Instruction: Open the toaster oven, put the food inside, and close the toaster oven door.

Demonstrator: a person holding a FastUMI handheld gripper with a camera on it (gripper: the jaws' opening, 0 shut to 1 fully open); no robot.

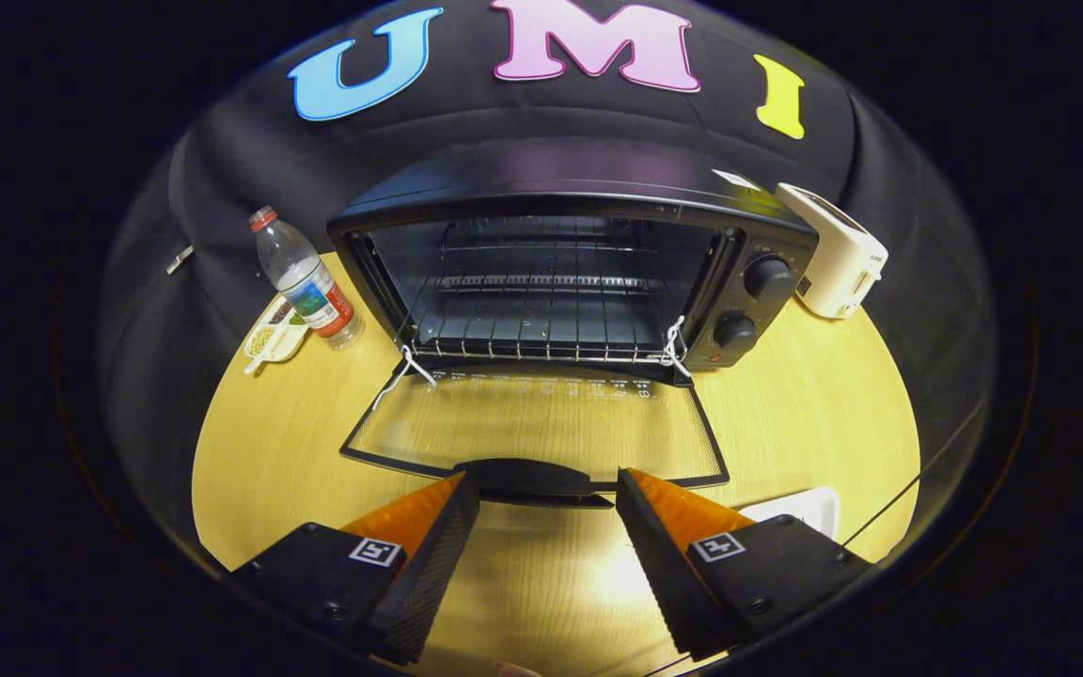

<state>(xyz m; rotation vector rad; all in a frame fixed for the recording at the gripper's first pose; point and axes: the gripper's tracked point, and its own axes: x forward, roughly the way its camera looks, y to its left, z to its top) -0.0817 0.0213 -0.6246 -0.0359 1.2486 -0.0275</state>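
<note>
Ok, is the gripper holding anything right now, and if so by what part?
Nothing is held. The gripper is open, its fingers spread either side of the handle of the oven door, which lies fully open.

Light wood-grain round tabletop (814, 414) fills lower and middle frame, strong overhead glare at bottom centre. Black cloth booth wall (222, 179) wraps behind it, creased, across the top. Clear plastic water bottle with red cap (305, 278) upper left, small white dish of snacks (274, 337) touching its base. White pop-up toaster (835, 249) upper right at table edge.
</note>
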